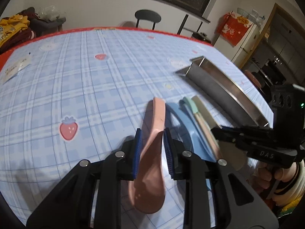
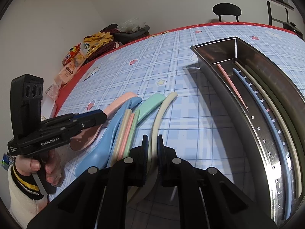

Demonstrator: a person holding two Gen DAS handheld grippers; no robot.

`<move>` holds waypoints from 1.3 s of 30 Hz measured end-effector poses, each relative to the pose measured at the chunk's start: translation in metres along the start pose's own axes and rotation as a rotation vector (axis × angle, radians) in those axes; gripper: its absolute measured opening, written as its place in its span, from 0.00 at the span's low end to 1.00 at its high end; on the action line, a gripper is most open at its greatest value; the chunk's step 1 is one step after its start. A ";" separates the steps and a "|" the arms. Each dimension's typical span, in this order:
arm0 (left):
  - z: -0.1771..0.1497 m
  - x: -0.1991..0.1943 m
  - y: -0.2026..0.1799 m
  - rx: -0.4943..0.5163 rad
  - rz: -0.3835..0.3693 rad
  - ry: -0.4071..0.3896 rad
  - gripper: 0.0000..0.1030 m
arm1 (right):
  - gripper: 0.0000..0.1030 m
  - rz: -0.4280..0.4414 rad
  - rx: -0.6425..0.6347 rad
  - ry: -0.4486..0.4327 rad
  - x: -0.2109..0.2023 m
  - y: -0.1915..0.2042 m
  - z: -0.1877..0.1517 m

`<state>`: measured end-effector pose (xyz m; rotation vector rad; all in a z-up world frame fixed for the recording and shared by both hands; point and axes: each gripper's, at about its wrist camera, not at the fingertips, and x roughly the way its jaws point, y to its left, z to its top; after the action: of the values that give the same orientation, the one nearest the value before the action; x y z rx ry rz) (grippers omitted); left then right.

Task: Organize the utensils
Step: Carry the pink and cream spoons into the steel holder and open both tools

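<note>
Tablecloth (image 2: pixel 171 72), blue plaid with strawberry prints and a red border, is covering the whole table, and a black chair (image 2: pixel 226 11) is standing at its far edge toward twelve o'clock. Filling the three o'clock side of the right wrist view, a long stainless steel tray (image 2: pixel 219 87) is lying on the cloth, holding pink, blue and cream chopsticks (image 2: pixel 270 122) along its length. Toward nine o'clock of the tray, loose utensils are lying side by side on the cloth: a blue spoon (image 2: pixel 106 139), a mint green spoon (image 2: pixel 152 103) and slim pastel chopsticks between them. The left gripper (image 1: pixel 151 148) is pinching a pink spoon (image 1: pixel 152 152) by its neck, blue pads pressing both sides, bowl hanging toward six o'clock and handle pointing toward twelve. The right gripper (image 2: pixel 152 152) is clamping a cream spoon (image 2: pixel 158 118) by its handle, jaws nearly together, the handle curving away toward one o'clock. A person's hand (image 2: pixel 38 166) in a cream sleeve with striped cuff is gripping the left tool's handle.
</note>
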<state>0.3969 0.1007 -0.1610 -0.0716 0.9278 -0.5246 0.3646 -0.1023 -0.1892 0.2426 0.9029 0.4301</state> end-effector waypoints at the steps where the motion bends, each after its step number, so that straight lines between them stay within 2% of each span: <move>1: 0.000 0.001 -0.001 0.002 0.003 -0.002 0.23 | 0.09 0.000 -0.001 0.000 0.000 0.000 0.000; 10: -0.005 0.006 -0.025 0.118 0.057 0.011 0.22 | 0.09 0.007 0.006 0.000 0.000 0.000 0.000; 16: -0.003 0.007 -0.020 0.098 0.045 0.012 0.23 | 0.09 0.005 0.005 0.000 0.000 0.000 0.000; 23: -0.007 0.009 -0.037 0.177 0.175 0.010 0.24 | 0.09 0.006 0.005 0.000 0.000 0.000 0.000; 27: -0.006 0.007 -0.030 0.131 0.241 -0.004 0.21 | 0.09 0.004 0.001 0.000 0.000 -0.001 -0.001; 29: -0.005 0.003 -0.021 0.090 0.217 -0.017 0.19 | 0.09 0.001 -0.002 -0.001 0.000 -0.001 -0.001; 31: -0.004 -0.001 -0.014 0.060 0.184 -0.031 0.12 | 0.09 -0.007 -0.005 -0.010 -0.001 -0.001 -0.001; 35: -0.003 -0.005 -0.007 0.024 0.148 -0.041 0.11 | 0.09 -0.003 -0.010 -0.031 -0.005 -0.001 -0.002; 39: -0.003 -0.005 -0.007 0.017 0.146 -0.046 0.11 | 0.09 0.000 -0.007 -0.040 -0.008 -0.004 -0.002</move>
<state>0.3895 0.0977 -0.1567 -0.0007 0.8757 -0.3940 0.3594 -0.1091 -0.1862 0.2444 0.8625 0.4271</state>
